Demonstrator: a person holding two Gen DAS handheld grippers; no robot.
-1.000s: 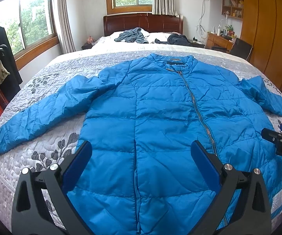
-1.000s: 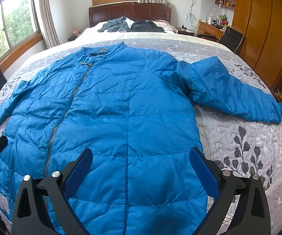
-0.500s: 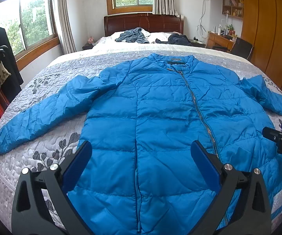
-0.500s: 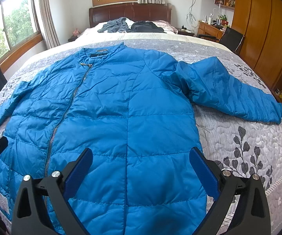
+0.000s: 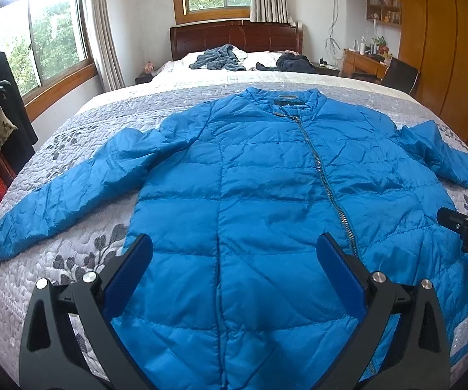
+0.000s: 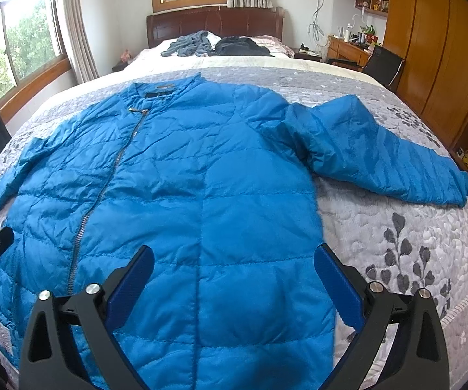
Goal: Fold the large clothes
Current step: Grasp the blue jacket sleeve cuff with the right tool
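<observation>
Jacket, blue and quilted, lay spread front-up and zipped on the grey patterned bedspread, collar toward the headboard, both sleeves stretched outward. Left gripper was held above the hem area, jaws spread wide, gripping nothing. Right gripper was likewise wide open and empty above the garment's lower right panel. Loose clothing lay by the pillows.

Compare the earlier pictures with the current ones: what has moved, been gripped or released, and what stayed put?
Almost nothing changed. The left gripper tipped down slightly, so the blue down jacket sits lower in its view. The right gripper held steady. Both remain open, gripping nothing. The jacket stayed spread flat on the quilted bedspread.
</observation>
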